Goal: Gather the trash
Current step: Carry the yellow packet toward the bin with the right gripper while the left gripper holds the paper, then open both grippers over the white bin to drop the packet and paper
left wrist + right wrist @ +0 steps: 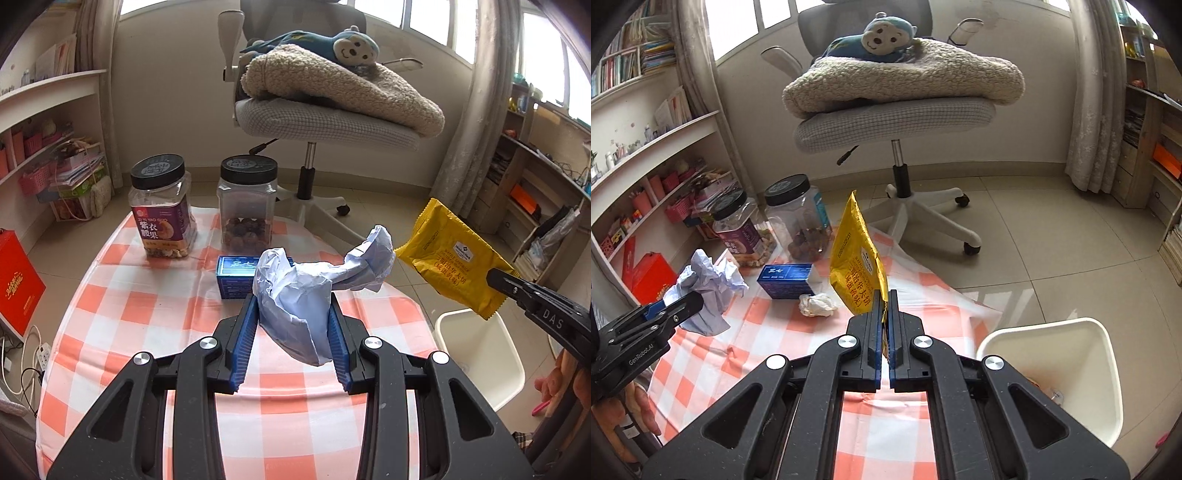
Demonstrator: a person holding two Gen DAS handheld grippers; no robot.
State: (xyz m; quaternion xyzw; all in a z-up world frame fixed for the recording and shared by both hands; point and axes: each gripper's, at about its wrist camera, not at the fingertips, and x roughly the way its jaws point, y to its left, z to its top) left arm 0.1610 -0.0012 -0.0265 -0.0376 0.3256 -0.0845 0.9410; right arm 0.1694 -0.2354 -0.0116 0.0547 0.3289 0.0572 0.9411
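My left gripper is shut on a crumpled pale blue paper and holds it above the checked table; the paper also shows in the right wrist view. My right gripper is shut on the corner of a yellow snack wrapper, held upright above the table's right side; it shows in the left wrist view too. A small crumpled white tissue lies on the cloth. A white bin stands on the floor at the table's right edge, also in the left wrist view.
Two black-lidded jars and a blue box stand at the far side of the orange-checked tablecloth. An office chair with a blanket and plush monkey stands beyond. Shelves line both sides.
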